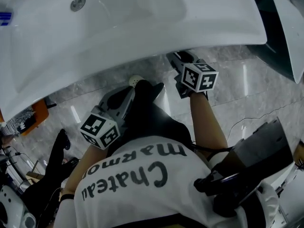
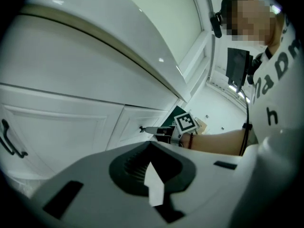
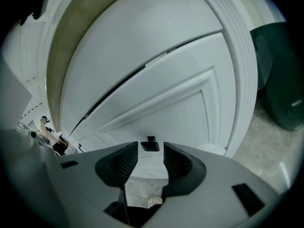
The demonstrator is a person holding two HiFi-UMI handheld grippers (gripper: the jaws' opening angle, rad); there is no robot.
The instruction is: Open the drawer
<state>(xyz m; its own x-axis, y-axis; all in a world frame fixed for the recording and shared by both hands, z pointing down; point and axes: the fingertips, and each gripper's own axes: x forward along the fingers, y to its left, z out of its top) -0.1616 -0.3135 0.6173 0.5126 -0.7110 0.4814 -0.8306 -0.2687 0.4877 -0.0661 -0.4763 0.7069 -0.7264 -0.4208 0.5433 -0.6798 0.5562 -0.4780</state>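
Observation:
The white vanity cabinet front (image 3: 180, 103) carries a small black handle (image 3: 150, 146) on its framed panel. My right gripper (image 3: 150, 153) is open, and the handle lies just beyond its tips, in line with the gap and not touched by the ribbed pads (image 3: 124, 161). From the side the left gripper view shows the right gripper (image 2: 161, 131) pointing at that handle (image 2: 141, 128). My left gripper (image 2: 151, 169) is shut on nothing and hangs back from the cabinet. From above both grippers, left (image 1: 121, 99) and right (image 1: 183, 61), reach under the sink rim.
A white sink basin (image 1: 142, 27) with its drain (image 1: 78, 3) overhangs the cabinet. A second black handle (image 2: 10, 141) sits on a door further left. A dark bin (image 3: 280, 80) stands right of the cabinet on the marble floor (image 1: 247, 84).

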